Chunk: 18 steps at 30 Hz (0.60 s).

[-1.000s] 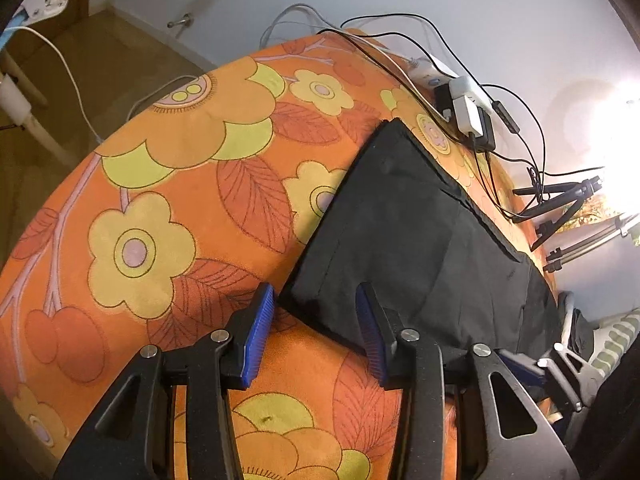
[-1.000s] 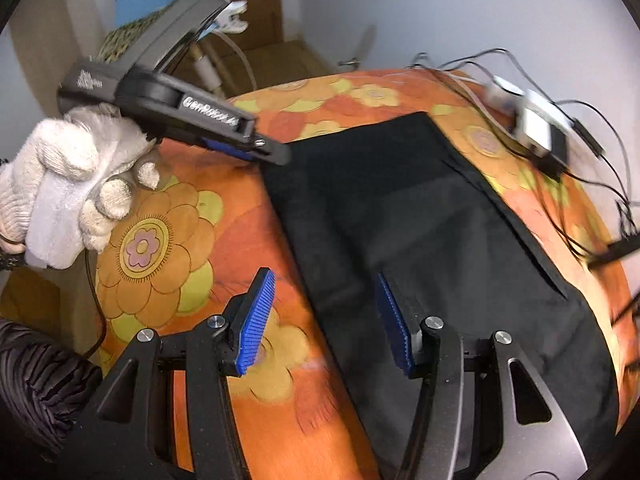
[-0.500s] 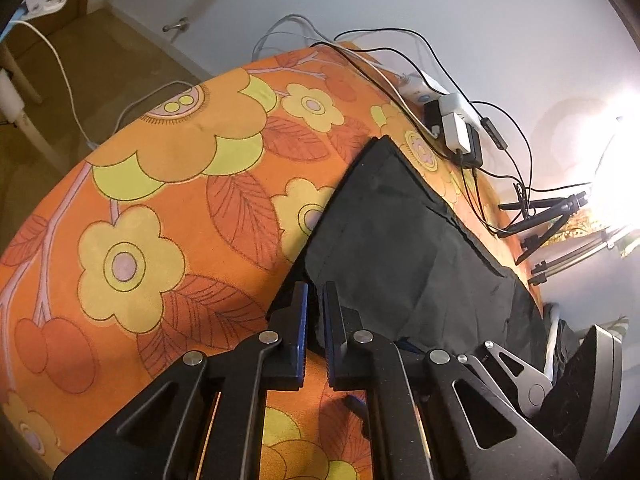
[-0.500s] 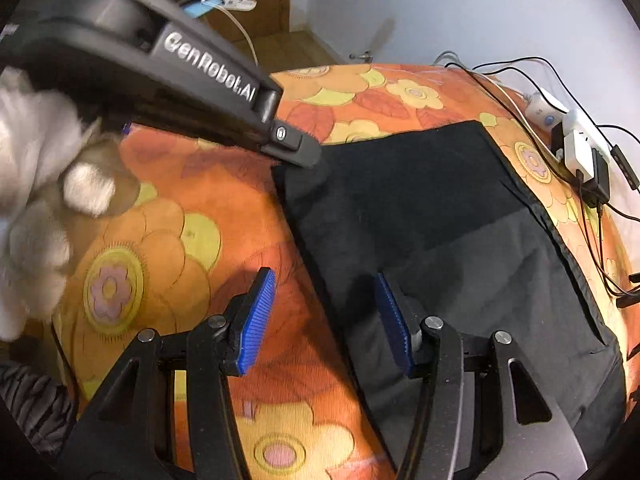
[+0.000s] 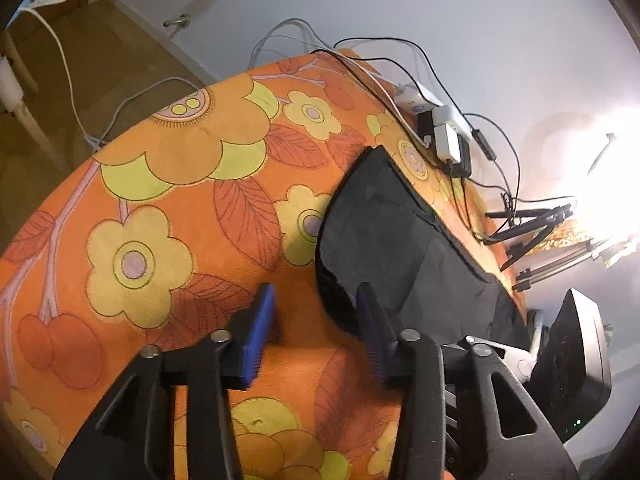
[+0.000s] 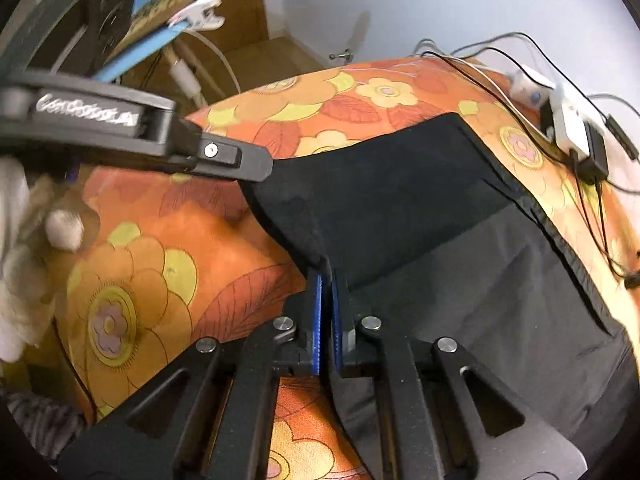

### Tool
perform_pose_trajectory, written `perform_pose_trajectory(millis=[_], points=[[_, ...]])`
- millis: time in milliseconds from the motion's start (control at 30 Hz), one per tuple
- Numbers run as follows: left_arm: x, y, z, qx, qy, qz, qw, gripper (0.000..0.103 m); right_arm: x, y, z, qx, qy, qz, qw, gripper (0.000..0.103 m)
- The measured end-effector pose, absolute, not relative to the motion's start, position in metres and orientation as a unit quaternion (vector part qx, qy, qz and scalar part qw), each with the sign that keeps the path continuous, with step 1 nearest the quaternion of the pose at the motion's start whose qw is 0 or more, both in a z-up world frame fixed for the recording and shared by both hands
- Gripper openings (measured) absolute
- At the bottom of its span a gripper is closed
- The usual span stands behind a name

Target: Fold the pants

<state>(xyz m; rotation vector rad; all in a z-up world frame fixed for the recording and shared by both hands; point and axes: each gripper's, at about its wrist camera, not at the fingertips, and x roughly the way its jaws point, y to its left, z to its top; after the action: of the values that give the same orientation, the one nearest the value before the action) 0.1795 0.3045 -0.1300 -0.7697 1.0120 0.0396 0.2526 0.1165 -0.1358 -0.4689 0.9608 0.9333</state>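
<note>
- The right hand-held gripper [image 6: 325, 312] has just closed, its blue pads pinching the near edge of the black pants [image 6: 400, 208].
- The left hand-held gripper [image 5: 316, 320] has just reopened to a middling gap, empty, with the pants corner [image 5: 332, 304] just ahead of its right finger.
- The pants lie flat on the orange flowered table [image 5: 160, 208]; the left probably must grip again before a fold.

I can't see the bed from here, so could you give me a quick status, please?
Right gripper just closed, pinching pants edge. Left gripper reopened, nothing between its jaws. Cables beyond pants, clear.
</note>
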Motion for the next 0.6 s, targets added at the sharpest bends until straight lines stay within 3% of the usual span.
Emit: perform_pose_trajectory(millis=[333,433,467,500,600], points=[[0.197,0.286,-0.142,-0.388,0.475,0.010,0.790,0.043,0.253,0.111,-0.139,-0.181,0.454,0.434,0.757,0.005],[0.200,0.286,-0.149,-0.397,0.474,0.020,0.786,0.030,0.254,0.103,-0.140,-0.167,0.464,0.437,0.752,0.006],[0.201,0.286,-0.150,-0.394,0.476,0.026,0.786,0.013,0.255,0.097,-0.138,-0.160,0.470,0.440,0.748,0.007],[0.201,0.286,-0.151,-0.390,0.476,0.030,0.788,0.008,0.256,0.092,-0.136,-0.156,0.474,0.440,0.747,0.015],[0.200,0.284,-0.149,-0.377,0.467,0.030,0.799,0.007,0.262,0.069,-0.123,-0.139,0.475,0.429,0.756,0.039]])
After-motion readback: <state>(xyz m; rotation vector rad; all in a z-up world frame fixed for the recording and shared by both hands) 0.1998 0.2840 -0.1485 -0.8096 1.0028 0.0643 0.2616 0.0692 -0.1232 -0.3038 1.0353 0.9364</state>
